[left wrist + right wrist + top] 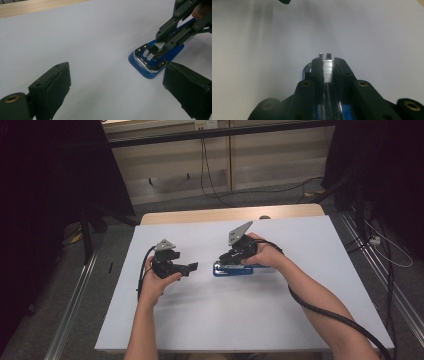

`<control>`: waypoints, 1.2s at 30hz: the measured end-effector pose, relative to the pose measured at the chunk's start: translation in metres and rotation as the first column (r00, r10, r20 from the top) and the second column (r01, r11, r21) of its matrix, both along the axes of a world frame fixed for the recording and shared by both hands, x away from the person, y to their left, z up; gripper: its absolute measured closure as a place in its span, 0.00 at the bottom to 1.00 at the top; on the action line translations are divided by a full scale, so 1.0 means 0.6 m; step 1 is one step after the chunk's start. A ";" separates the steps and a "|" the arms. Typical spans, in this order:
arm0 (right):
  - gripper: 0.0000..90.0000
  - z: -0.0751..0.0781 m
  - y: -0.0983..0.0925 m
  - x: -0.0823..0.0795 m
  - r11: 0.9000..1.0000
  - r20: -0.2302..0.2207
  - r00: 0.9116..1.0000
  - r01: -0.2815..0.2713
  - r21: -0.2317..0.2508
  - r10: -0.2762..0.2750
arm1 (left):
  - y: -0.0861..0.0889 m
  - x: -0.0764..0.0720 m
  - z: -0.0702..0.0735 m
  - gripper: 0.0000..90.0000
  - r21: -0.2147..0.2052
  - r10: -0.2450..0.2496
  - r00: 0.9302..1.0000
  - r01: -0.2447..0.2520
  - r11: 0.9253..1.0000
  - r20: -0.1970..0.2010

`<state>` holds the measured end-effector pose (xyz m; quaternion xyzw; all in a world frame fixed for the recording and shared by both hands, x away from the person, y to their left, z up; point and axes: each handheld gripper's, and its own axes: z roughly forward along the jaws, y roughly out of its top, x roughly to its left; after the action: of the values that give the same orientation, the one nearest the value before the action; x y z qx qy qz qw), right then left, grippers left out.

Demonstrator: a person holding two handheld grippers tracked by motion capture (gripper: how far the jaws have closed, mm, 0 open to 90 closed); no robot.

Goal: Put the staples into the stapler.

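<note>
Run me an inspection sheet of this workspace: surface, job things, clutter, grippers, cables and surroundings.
Surface: white sheet over a wooden table.
Job's things: blue stapler, lying flat, with a silver block of staples.
Clutter: nothing seen.
Grippers: left gripper open, apart from the stapler; right gripper shut on the block of staples.
Cables: black cable trails along the right forearm; black cords on the floor.
Surroundings: grey floor, pale wall panels, dark curtains.
</note>
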<state>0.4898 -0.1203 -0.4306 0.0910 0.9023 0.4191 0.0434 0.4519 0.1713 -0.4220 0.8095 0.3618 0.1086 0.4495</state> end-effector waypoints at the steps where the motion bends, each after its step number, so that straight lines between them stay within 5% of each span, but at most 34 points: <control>1: 0.88 0.000 0.001 -0.001 1.000 0.003 1.000 -0.001 -0.002 0.001 | 0.000 0.000 0.000 0.09 0.000 0.000 1.000 0.000 1.000 0.000; 23: 0.87 -0.008 0.011 0.002 1.000 -0.008 1.000 0.012 0.004 -0.011 | -0.001 0.000 -0.001 0.09 -0.001 -0.002 1.000 0.002 1.000 -0.002; 30: 0.76 -0.007 0.015 -0.002 1.000 -0.004 1.000 0.012 0.002 -0.012 | 0.000 0.001 0.000 0.09 -0.002 -0.001 1.000 0.001 1.000 0.001; 36: 0.64 0.005 -0.002 -0.008 0.996 -0.001 0.997 0.083 0.037 -0.083 | 0.000 0.001 0.001 0.09 -0.005 -0.005 1.000 0.005 1.000 0.006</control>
<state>0.4853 -0.1217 -0.4278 0.1293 0.8897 0.4338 0.0595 0.4524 0.1711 -0.4213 0.8089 0.3586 0.1089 0.4530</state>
